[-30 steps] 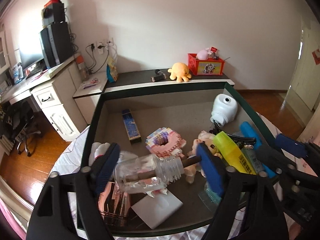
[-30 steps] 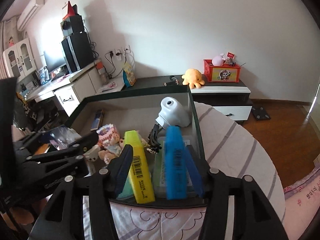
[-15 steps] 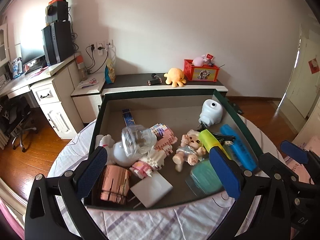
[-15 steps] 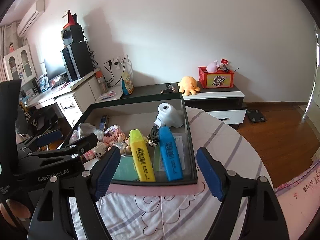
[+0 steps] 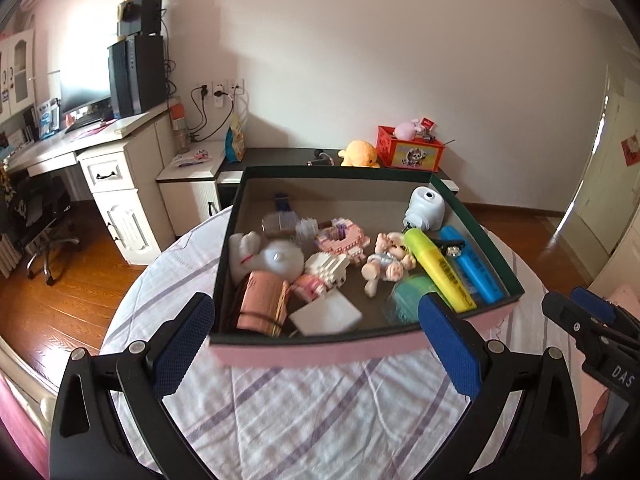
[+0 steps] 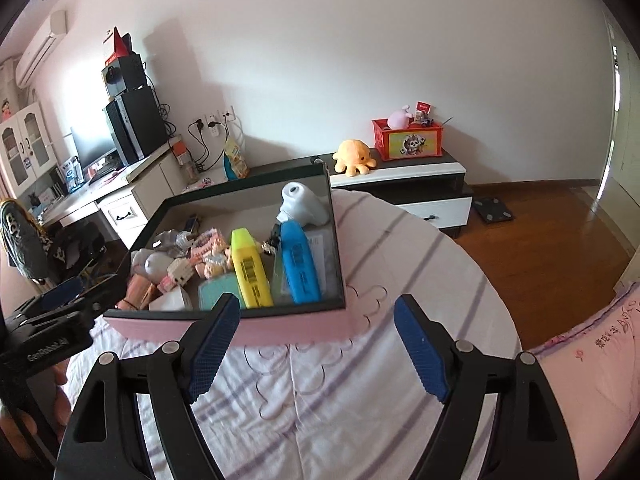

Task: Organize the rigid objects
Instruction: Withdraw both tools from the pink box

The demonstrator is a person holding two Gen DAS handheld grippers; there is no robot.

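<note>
One box (image 5: 320, 350), dark-rimmed and pink-sided, seen on a striped tablecloth (image 5: 320, 420) over a round table. Counted inside: two highlighter-shaped cases laid side by side along the right wall, one yellow (image 5: 438, 270) and one blue (image 5: 472, 266); one white toy camera (image 5: 426, 208) at the far right corner; one small doll (image 5: 386, 262) near the middle; one clear plastic bottle (image 5: 286, 226) lying on its side toward the back (blurred); one pink block model (image 5: 342, 238) just beside it; one white block figure (image 5: 326, 266); one white plush (image 5: 266, 256) at the left; one copper-coloured cylinder (image 5: 262, 306) at the near left corner; one white flat block (image 5: 326, 314) by the near wall; one teal case (image 5: 408, 298) beside the yellow one.

Left gripper (image 5: 316, 340) set just in front of the near wall of the box, jaws spread wide, nothing between them but box wall and cloth; contents all beyond the fingertips. Right gripper (image 6: 318, 340) likewise wide and empty, placed before the near right corner of the box (image 6: 248, 326), clear of it (yellow case (image 6: 250, 268) and blue case (image 6: 300, 264) straight ahead, past the wall).

Further out: one orange plush octopus (image 6: 354, 156) and one red crate (image 6: 406, 140) on a low black-and-white cabinet (image 6: 420, 184); a white desk (image 5: 120, 184) at left.
</note>
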